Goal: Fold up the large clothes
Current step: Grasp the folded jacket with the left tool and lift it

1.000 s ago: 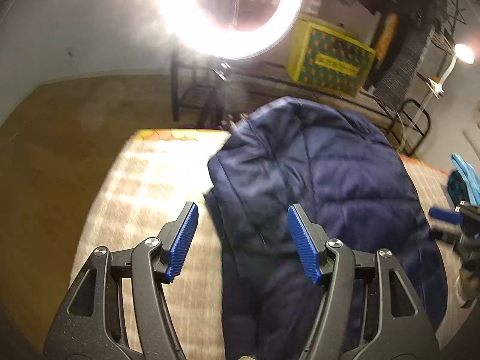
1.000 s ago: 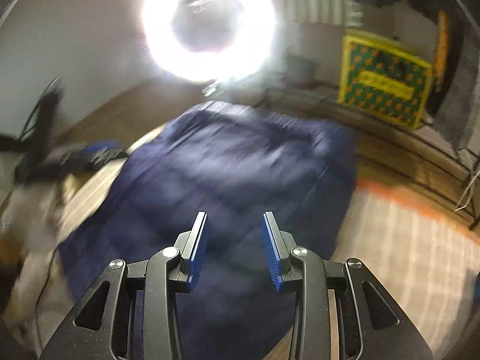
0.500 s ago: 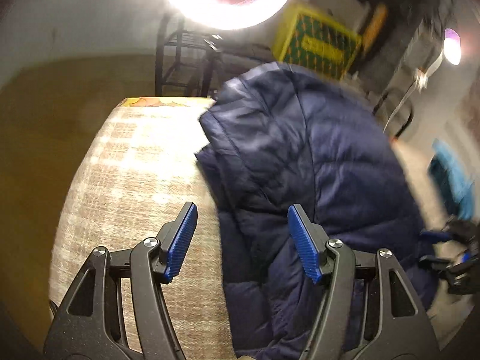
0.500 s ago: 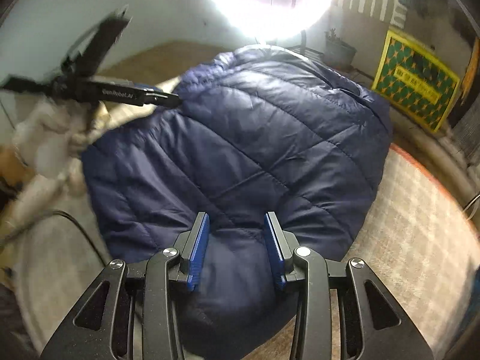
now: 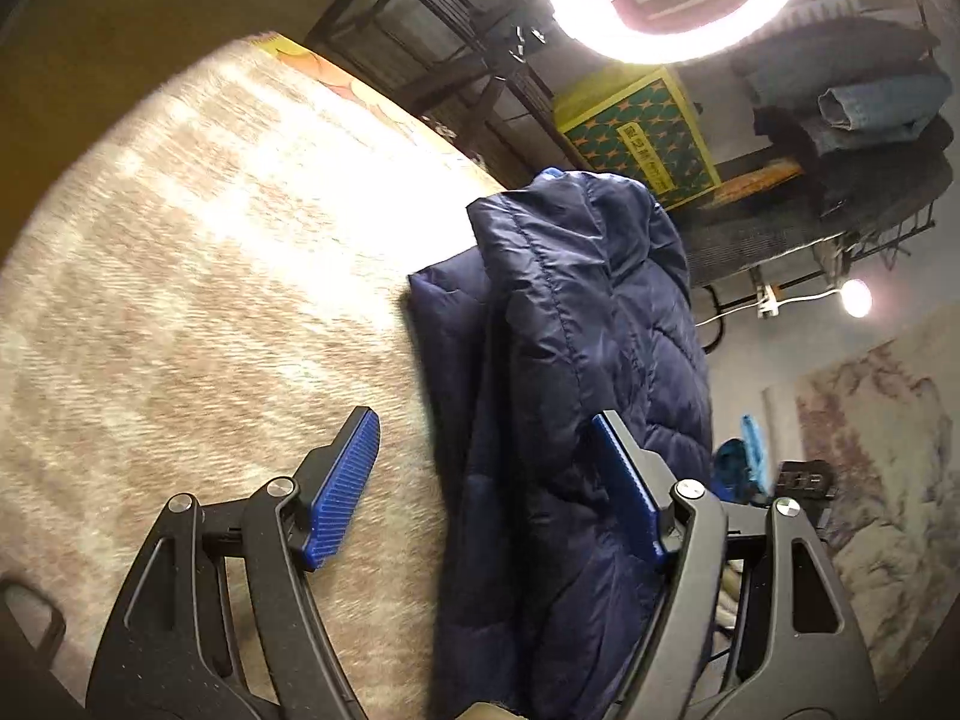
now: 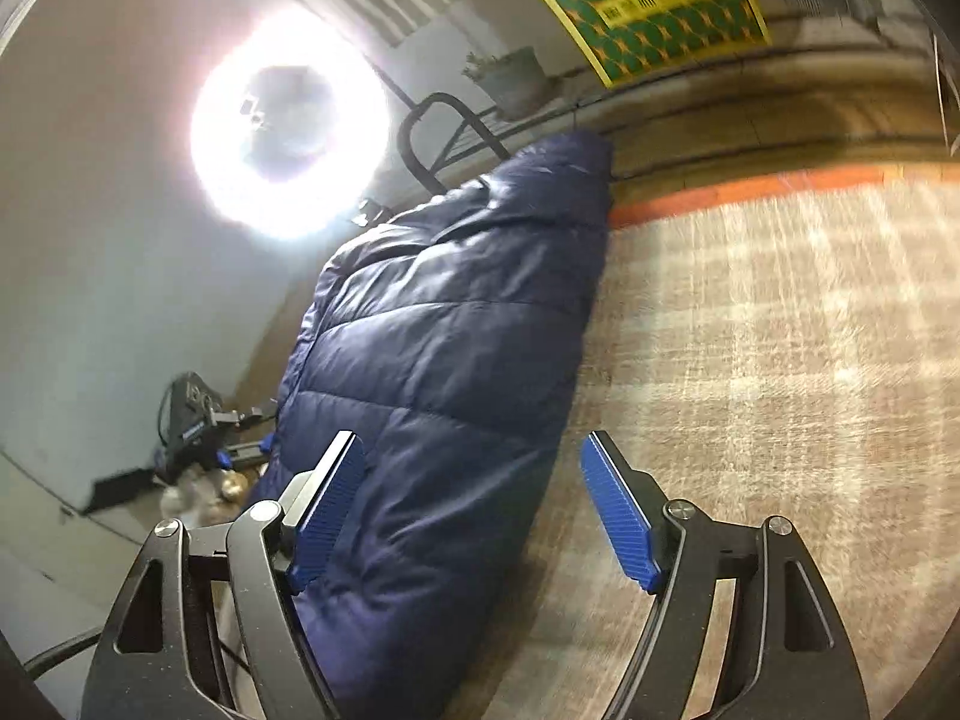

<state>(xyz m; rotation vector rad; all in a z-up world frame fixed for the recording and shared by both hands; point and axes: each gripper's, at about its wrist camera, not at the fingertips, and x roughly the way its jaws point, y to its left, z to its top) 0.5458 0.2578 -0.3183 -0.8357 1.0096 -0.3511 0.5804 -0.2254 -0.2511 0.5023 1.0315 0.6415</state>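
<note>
A navy quilted puffer jacket [image 5: 576, 372] lies folded in a thick bundle on the beige checked cloth [image 5: 198, 276]. It also shows in the right wrist view [image 6: 444, 360]. My left gripper [image 5: 486, 474] is open, low over the jacket's left edge, with nothing between the pads. My right gripper [image 6: 474, 498] is open, low over the jacket's right edge; its left pad [image 6: 327, 516] is over the fabric and the right one over the cloth [image 6: 768, 324]. The left gripper shows small past the jacket in the right wrist view [image 6: 192, 438].
A bright ring light [image 5: 678, 0] stands behind the table, also in the right wrist view [image 6: 288, 126]. A yellow-green box [image 5: 636, 132] sits on a dark rack with folded clothes [image 5: 864, 102]. A metal frame [image 6: 444, 138] and a potted plant [image 6: 510, 78] stand behind.
Both views have tilted and dropped closer to the jacket's two side edges. The right gripper's jaws have opened much wider. The left gripper stays open.
</note>
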